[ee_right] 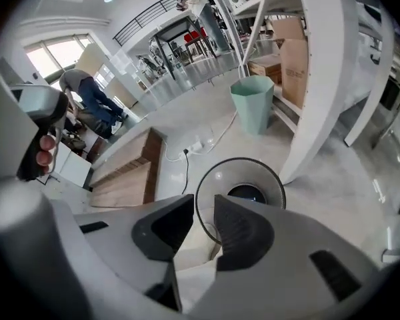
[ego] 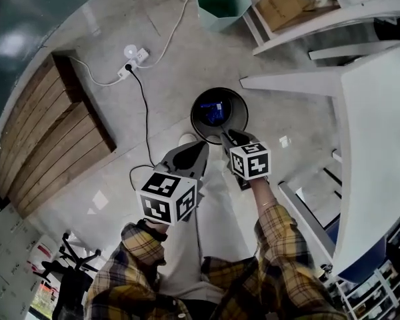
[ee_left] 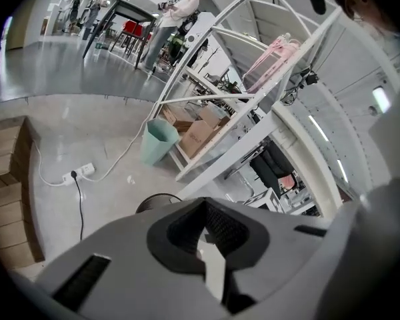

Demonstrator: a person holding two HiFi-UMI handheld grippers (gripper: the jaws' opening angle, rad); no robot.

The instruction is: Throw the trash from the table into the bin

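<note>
- Fingers of the right gripper stand narrowly apart with nothing between the pads. Only floor and the rim of the black bin show through the gap.
- Left gripper has its tips together, and nothing looks pinched in it.
- Both grippers point down at the bin, which sits on the floor just ahead of them. The right gripper is the nearer, its tips at the near rim in the head view, while the left hangs a little back and to the left.
- Blue trash lies inside the bin, so this drop looks done.
- The white table stands at the person's right. The part of its top in view shows no trash, so the next reach probably swings right, away from the bin.
- A white table leg slants near the bin on that side and could catch a low swing.
- Farther off lie a black cable, a power strip, a wooden platform and a teal bin, all well apart from the grippers.
</note>
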